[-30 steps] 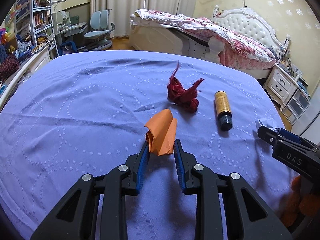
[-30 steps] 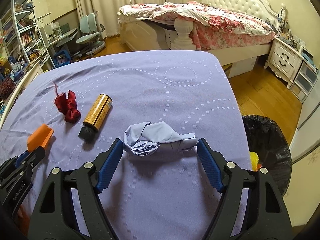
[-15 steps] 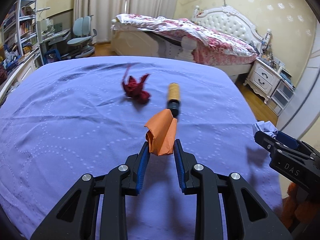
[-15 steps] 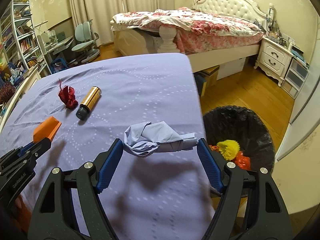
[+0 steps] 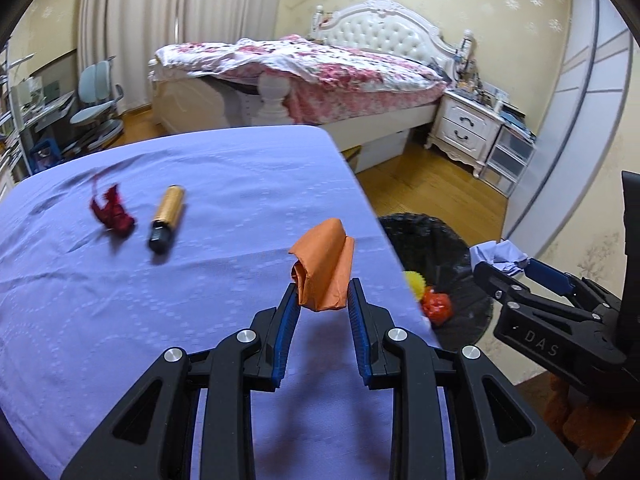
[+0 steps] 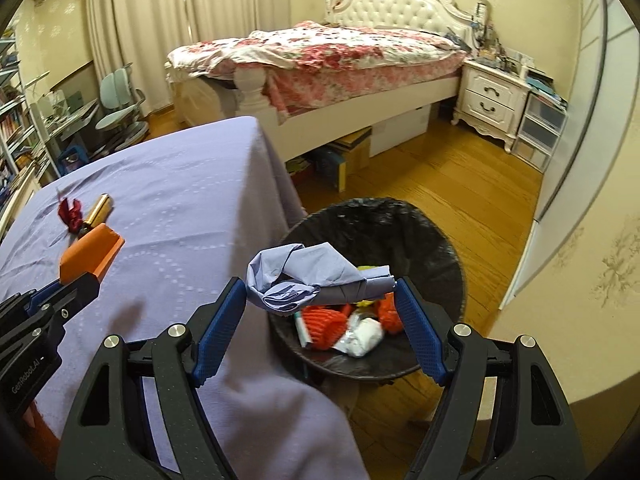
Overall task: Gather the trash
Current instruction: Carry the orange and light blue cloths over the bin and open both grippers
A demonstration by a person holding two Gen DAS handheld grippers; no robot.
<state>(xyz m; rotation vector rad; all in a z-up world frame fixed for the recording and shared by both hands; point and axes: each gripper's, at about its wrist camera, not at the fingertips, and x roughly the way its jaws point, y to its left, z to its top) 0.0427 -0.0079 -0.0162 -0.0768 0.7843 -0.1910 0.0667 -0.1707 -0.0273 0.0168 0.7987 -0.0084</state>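
A lilac cloth with a stitched dotted pattern covers the worktop (image 5: 224, 184), and over its near right corner the left tongs (image 5: 322, 300) are clamped on a folded orange paper (image 5: 324, 264), lifted clear of the cloth. Further back on the cloth lie a crumpled dark red scrap (image 5: 112, 214) and, just beside it, a gold bottle with a black cap (image 5: 167, 218) on its side — both well apart from the tongs. The right tongs (image 6: 320, 292) stand wide, pressed on both ends of a crumpled pale blue paper (image 6: 308, 276), and they hang over the black-lined trash bin (image 6: 436, 232) standing on the wooden floor (image 6: 460, 176) just off the worktop's edge. Inside the bin sit orange, white and yellow pieces of rubbish (image 6: 344, 324). Beyond that, the room — a white bed with a tufted headboard and a pink floral quilt (image 6: 328, 48), boxes tucked under its frame, a white nightstand (image 6: 492, 100) beside it, pale curtains (image 5: 160, 24) on the far wall, cream wallpaper with small flowers. On the left, a light blue desk chair (image 5: 98, 100) sits at a cluttered desk, with bookshelves at the very edge of the view.
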